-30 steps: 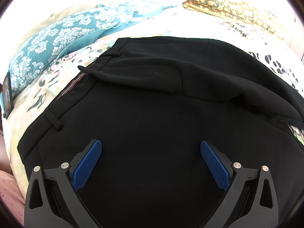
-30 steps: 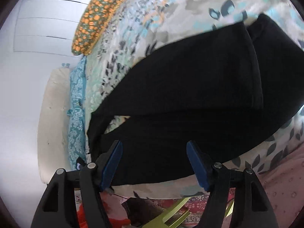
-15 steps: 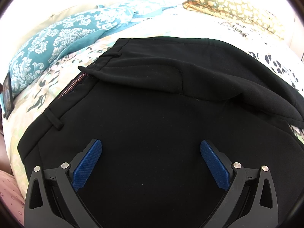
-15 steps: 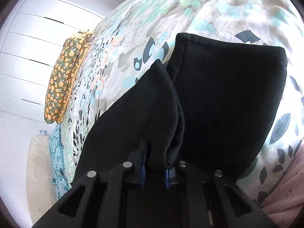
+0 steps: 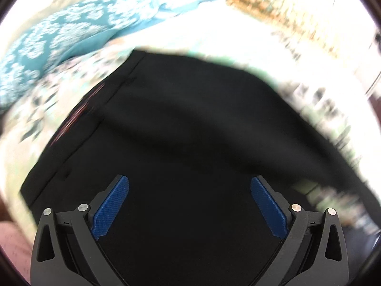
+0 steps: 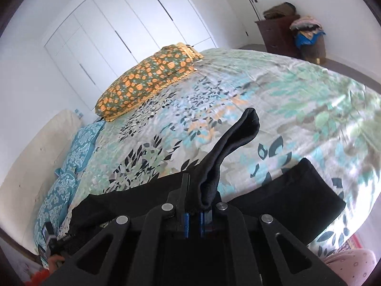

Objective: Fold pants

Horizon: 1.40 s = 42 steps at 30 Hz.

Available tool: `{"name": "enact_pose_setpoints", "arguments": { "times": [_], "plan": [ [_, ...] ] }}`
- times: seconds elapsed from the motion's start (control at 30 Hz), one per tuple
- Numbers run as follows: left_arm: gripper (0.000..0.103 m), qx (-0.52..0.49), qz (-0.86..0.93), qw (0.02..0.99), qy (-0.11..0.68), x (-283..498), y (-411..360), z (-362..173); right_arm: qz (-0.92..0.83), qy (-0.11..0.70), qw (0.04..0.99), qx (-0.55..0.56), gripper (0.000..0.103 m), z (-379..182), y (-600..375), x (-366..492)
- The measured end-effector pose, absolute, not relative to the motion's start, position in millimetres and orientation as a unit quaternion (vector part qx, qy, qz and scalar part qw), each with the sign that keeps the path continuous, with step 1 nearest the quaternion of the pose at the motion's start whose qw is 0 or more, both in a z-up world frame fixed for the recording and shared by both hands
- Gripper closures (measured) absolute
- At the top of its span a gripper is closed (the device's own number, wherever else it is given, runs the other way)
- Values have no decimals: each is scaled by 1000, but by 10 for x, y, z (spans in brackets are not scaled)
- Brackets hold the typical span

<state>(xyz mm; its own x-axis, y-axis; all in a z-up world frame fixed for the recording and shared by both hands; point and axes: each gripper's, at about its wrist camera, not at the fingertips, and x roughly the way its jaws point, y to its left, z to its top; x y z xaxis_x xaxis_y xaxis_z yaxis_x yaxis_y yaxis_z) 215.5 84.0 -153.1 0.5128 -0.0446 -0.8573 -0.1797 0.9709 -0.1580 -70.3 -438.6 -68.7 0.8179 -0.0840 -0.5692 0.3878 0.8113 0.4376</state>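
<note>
Right wrist view: right gripper [image 6: 194,215], spread a second ago, now pinching hem of black pants [image 6: 240,128], fold lifted off flowered bedspread [image 6: 273,90]. Leg likely about to be carried over. Left gripper [image 5: 190,203] spread above waistband, holding nothing. No readable writing or labels.

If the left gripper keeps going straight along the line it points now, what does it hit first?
Most likely the black pants. The left gripper is open with nothing between its pads, and dark cloth fills the view ahead of them, spread on the floral bedspread. The frame is blurred, so depth is uncertain.
</note>
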Motion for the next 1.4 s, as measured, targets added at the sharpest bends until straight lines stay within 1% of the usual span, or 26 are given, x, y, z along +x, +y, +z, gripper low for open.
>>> {"name": "enact_pose_setpoints", "arguments": {
  "times": [0.1, 0.2, 0.37, 0.4, 0.47, 0.5, 0.53, 0.57, 0.6, 0.7, 0.77, 0.87, 0.93, 0.97, 1.03, 1.07, 1.13, 1.2, 1.27, 1.4],
  "plan": [
    [1, -177, -26, 840, 512, 2620, 748, -1417, -111, 265, 923, 257, 97, -539, -4294, -752],
    [1, -234, -58, 795, 557, 3170, 632, -1542, -95, 249, 935, 236, 97, -376, -4193, -811],
    [2, -226, -13, 780, 584, 3535, 490, -1761, -71, 221, 949, 212, 97, -108, -4114, -1033],
    [5, -233, -7, 777, 584, 3569, 497, -1791, -67, 216, 952, 204, 97, -67, -4105, -1084],
    [31, -257, 2, 771, 582, 3602, 581, -1834, -64, 218, 955, 190, 97, -18, -4093, -1161],
    [58, -280, -1, 765, 580, 3590, 646, -1844, -63, 223, 954, 189, 97, -15, -4112, -1182],
    [87, -303, -7, 760, 575, 3564, 716, -1847, -64, 232, 952, 190, 97, -37, -4144, -1185],
    [98, -318, -9, 756, 572, 3531, 788, -1861, -67, 241, 949, 191, 97, -80, -4185, -1166],
    [97, -332, -8, 753, 568, 3481, 849, -1835, -71, 251, 946, 192, 97, -133, -4240, -1122],
    [98, -359, -29, 763, 536, 3327, 1010, -1491, -74, 268, 936, 214, 97, -295, -4499, -867],
    [98, -360, -53, 788, 497, 3110, 1081, -1031, -71, 261, 934, 233, 97, -307, -4663, -659],
    [98, -312, -74, 846, 426, 2444, 1234, -338, -55, 255, 934, 243, 97, -193, -4766, -451],
    [96, -283, -64, 862, 415, 1919, 1323, -247, -53, 272, 932, 234, 97, -198, -4799, -393],
    [96, -280, -57, 858, 426, 1676, 1352, -327, -58, 287, 929, 227, 97, -254, -4825, -387],
    [96, -279, -43, 835, 471, 1292, 1320, -704, -75, 320, 918, 222, 97, -450, -4902, -422],
    [96, -270, -37, 820, 503, 1117, 1273, -995, -87, 349, 906, 223, 97, -601, -4958, -435],
    [96, -265, -30, 795, 545, 933, 1207, -1425, -109, 396, 884, 223, 97, -890, -5061, -501],
    [97, -273, -29, 769, 577, 852, 1137, -1740, -134, 437, 863, 215, 97, -1136, -5147, -581],
    [96, -261, -31, 760, 594, 836, 1058, -1831, -153, 462, 842, 232, 97, -1310, -5260, -695],
    [97, -249, -38, 764, 594, 843, 949, -1779, -171, 480, 813, 281, 97, -1481, -5488, -900]
  ]
}}
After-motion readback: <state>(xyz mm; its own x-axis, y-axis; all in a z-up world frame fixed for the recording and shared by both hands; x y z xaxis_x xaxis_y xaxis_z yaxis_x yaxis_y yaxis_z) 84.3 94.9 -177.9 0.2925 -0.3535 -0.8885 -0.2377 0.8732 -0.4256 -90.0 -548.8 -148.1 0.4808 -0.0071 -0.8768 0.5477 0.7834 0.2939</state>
